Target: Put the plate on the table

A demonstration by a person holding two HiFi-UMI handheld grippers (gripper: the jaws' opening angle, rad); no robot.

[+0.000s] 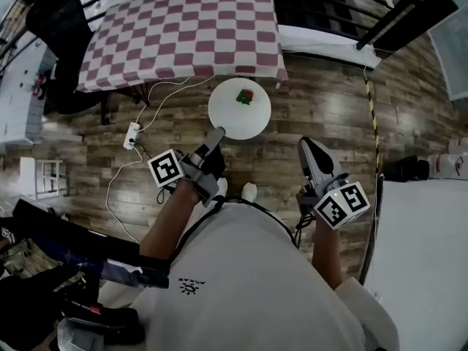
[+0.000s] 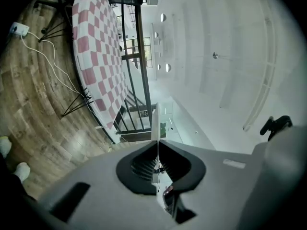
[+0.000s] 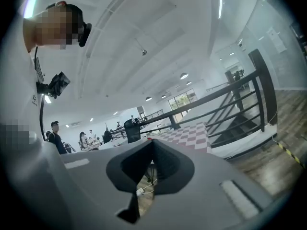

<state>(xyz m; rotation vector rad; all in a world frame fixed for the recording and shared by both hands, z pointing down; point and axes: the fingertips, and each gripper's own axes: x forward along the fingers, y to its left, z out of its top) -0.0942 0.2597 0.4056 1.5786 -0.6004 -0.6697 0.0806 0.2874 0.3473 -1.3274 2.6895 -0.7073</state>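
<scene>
The only print showing is the black square pattern on the marker cube (image 1: 166, 168) of your left tongs (image 1: 218, 133) and on the matching cube (image 1: 344, 205) of your right tongs (image 1: 306, 145). The small dark mark on your white shirt (image 1: 189, 286) is too small to read.

You are pinching the near rim of the white plate (image 1: 235, 119) with the left tongs (image 2: 156, 139). In the left gripper view the jaws are pressing together on the plate (image 2: 155, 121), which is showing edge-on as a thin white line between them. The plate is reaching out beyond the tips, over the wooden floor (image 1: 322, 101), and is carrying a small red and green item (image 1: 245, 96) on its far side. The counter (image 1: 183, 28), covered in a red-and-white checked cloth, is lying just beyond the plate.

Your right tongs (image 3: 152, 141) are sitting to the right of the left pair, well apart from the plate, with the jaws meeting on nothing.
</scene>
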